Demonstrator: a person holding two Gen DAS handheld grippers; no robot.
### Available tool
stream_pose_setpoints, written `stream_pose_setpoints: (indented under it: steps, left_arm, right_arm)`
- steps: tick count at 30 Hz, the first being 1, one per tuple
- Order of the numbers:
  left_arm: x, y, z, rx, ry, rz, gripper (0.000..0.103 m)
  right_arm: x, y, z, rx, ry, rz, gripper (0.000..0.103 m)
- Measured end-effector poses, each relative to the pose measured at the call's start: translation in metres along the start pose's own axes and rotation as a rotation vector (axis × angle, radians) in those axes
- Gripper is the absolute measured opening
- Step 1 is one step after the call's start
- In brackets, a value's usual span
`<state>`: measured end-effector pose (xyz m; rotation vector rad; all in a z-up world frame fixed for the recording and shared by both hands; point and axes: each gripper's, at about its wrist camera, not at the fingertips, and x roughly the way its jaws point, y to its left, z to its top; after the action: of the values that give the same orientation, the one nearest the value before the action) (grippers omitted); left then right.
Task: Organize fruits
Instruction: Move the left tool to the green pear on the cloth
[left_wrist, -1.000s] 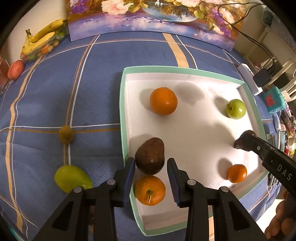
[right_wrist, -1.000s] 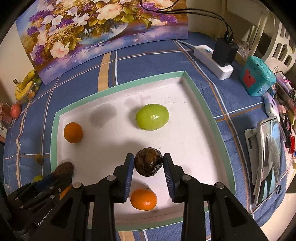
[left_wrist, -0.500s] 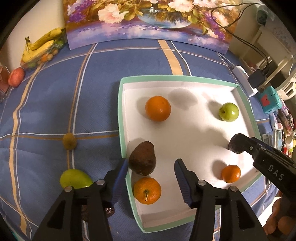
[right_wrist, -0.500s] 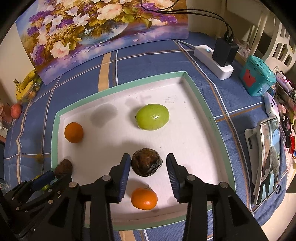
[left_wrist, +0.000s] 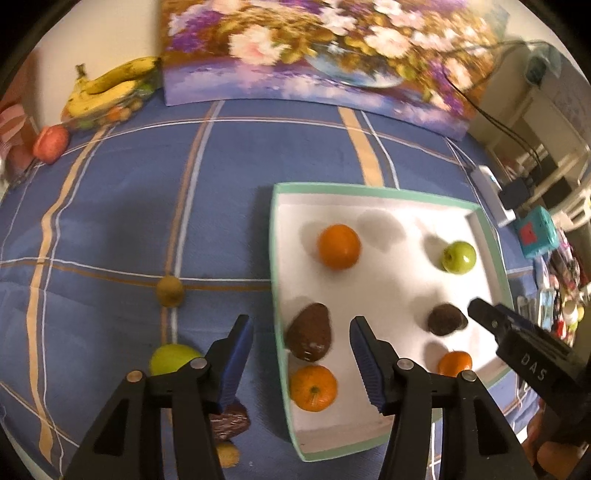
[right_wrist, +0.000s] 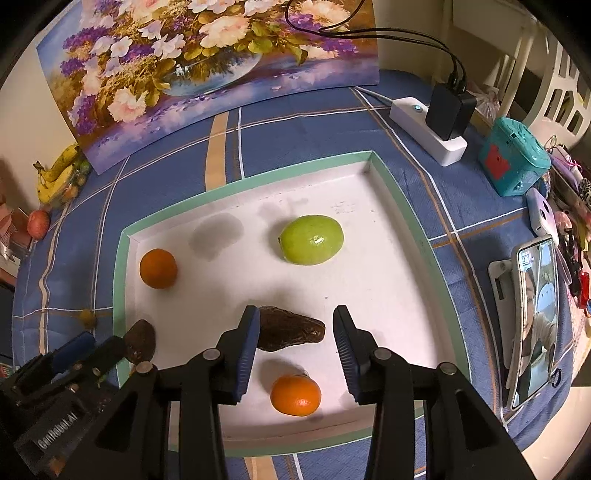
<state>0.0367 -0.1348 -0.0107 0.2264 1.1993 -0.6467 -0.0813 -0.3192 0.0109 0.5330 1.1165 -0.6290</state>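
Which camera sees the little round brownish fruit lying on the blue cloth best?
The left wrist view. There the small brownish fruit lies in the open on the tablecloth, left of the tray. In the right wrist view the fruit is only a tiny blurry dot near the left edge.

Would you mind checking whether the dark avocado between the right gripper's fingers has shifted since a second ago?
Yes. The dark avocado has tipped onto its side on the tray, now lying lengthwise toward the right finger, no longer upright.
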Motion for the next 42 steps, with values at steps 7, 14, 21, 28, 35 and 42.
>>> stream_pose_setpoints:
  steps: [7, 14, 21, 28, 35, 42]
  left_arm:
    - [-0.002, 0.035, 0.002, -0.117, -0.025, 0.069, 0.072]
    - [0.002, 0.077, -0.002, -0.255, -0.031, 0.165, 0.09]
    - [0.0, 0.1, -0.007, -0.272, -0.047, 0.259, 0.103]
    - [-0.011, 0.114, -0.007, -0.272, -0.09, 0.299, 0.103]
    - [-0.022, 0.121, -0.008, -0.252, -0.112, 0.296, 0.103]
    - [-0.029, 0.125, -0.013, -0.238, -0.115, 0.291, 0.103]
  right_arm:
    - [0.001, 0.006, -0.001, -0.012, 0.004, 0.002, 0.042]
    - [0.004, 0.018, -0.003, -0.05, 0.011, -0.015, 0.061]
    - [0.005, 0.043, -0.006, -0.119, 0.011, -0.014, 0.072]
    - [0.002, 0.063, -0.008, -0.161, -0.018, -0.003, 0.09]
    - [-0.005, 0.078, -0.015, -0.177, -0.066, 0.054, 0.09]
    - [-0.013, 0.092, -0.023, -0.21, -0.114, 0.062, 0.09]
